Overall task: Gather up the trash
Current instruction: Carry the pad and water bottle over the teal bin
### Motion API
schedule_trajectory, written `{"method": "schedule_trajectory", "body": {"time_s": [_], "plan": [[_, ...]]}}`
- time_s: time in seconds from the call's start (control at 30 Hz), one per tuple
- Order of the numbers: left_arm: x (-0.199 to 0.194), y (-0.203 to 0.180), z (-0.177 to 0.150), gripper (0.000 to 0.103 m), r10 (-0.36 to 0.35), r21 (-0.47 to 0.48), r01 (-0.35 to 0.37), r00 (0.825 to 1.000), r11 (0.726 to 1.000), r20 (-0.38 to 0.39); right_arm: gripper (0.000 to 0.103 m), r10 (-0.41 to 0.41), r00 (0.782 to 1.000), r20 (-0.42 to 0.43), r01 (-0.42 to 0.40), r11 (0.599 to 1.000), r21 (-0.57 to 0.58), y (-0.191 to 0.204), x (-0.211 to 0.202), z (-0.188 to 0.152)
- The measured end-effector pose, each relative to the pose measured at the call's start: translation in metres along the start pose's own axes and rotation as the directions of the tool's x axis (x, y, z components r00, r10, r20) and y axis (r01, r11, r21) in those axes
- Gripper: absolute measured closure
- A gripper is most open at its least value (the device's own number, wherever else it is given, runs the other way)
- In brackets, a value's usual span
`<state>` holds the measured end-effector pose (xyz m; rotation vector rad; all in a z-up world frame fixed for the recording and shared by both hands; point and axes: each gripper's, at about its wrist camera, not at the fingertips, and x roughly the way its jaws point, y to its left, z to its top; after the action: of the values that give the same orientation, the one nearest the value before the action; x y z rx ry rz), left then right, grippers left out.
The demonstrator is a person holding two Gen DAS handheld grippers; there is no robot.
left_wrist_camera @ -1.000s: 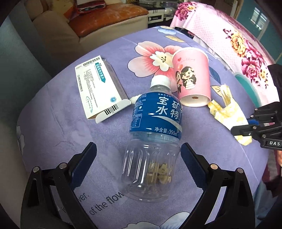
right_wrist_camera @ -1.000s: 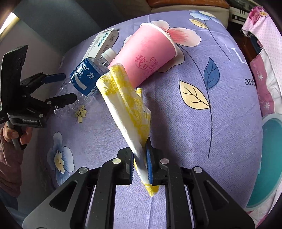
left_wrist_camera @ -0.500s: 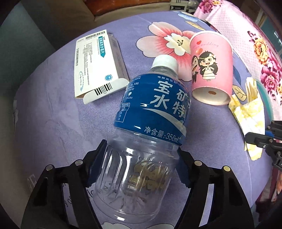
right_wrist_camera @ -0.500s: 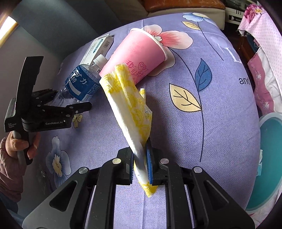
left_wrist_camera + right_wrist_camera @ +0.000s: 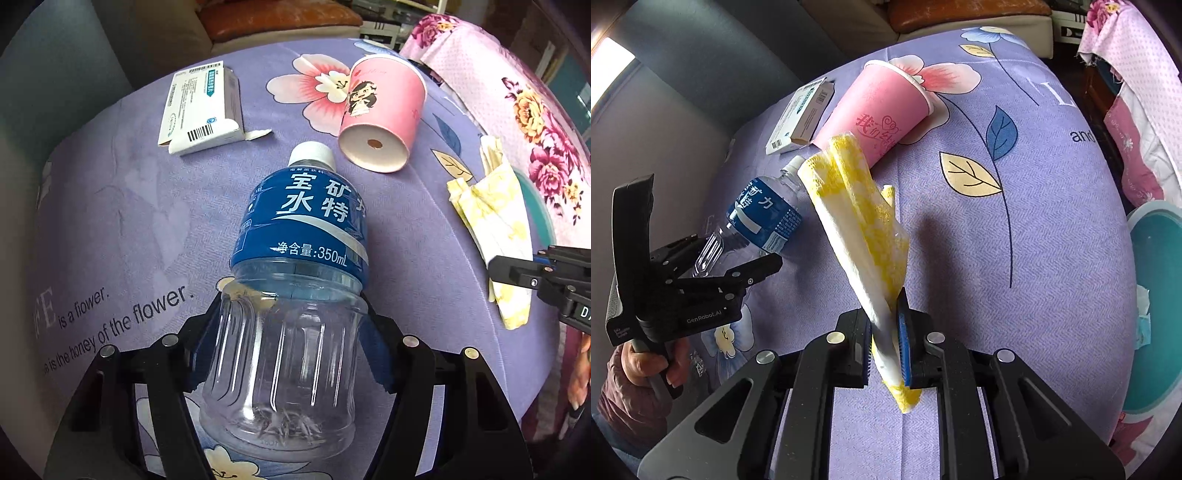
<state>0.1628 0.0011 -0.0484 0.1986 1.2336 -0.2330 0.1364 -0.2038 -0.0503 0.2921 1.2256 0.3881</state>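
Observation:
A clear plastic bottle [image 5: 303, 229] with a blue label and white cap lies between the jaws of my left gripper [image 5: 291, 314]. The jaws are closing and their pads press on the ribbed lower body. In the right wrist view the bottle [image 5: 764, 218] sticks out of the left gripper [image 5: 738, 254], cap towards the cup. My right gripper [image 5: 886, 325] is shut on a yellow-and-white paper napkin [image 5: 857, 221], held up above the cloth. The napkin [image 5: 491, 221] and right gripper [image 5: 517, 273] also show at the right of the left wrist view.
A pink paper cup [image 5: 384, 110] lies on its side on the purple flowered cloth [image 5: 1034, 221]. A white medicine box [image 5: 201, 107] with an open flap lies at the far left. A teal bin [image 5: 1156, 314] stands off the right edge. A sofa stands behind.
The left gripper went from wide open around the bottle to shut on its lower body, and the bottle has shifted away from the box. The right gripper drifted slightly, still holding the napkin.

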Motion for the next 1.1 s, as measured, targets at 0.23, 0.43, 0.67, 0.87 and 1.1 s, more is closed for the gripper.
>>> {"method": "schedule_trajectory", "body": {"time_s": [0.23, 0.43, 0.67, 0.87, 1.1], "plan": [[0.001, 0.002, 0.002, 0.035, 0.002, -0.055, -0.002, 1.000, 0.998, 0.015, 0.090, -0.003, 1.000, 0.016, 0.003, 1.000, 0.004, -0.001, -0.010, -0.008], [-0.010, -0.014, 0.002, 0.036, 0.041, -0.062, -0.037, 0.997, 0.997, 0.070, 0.090, -0.004, 0.999, 0.044, 0.003, 1.000, 0.019, -0.008, -0.018, -0.009], [-0.030, -0.030, -0.011, 0.037, 0.027, -0.048, -0.022, 0.994, 0.999, 0.104, 0.090, 0.008, 0.998, 0.065, -0.011, 0.999, 0.033, -0.015, -0.027, -0.013], [-0.019, -0.040, -0.016, 0.036, -0.010, -0.033, 0.012, 0.998, 0.999, 0.060, 0.090, 0.017, 0.997, 0.077, -0.019, 0.999, 0.033, -0.017, -0.036, -0.018], [-0.012, -0.039, -0.008, 0.026, -0.029, -0.065, 0.031, 0.999, 0.997, 0.028, 0.090, 0.023, 0.997, 0.079, -0.026, 0.999, 0.037, -0.020, -0.042, -0.024]]}}
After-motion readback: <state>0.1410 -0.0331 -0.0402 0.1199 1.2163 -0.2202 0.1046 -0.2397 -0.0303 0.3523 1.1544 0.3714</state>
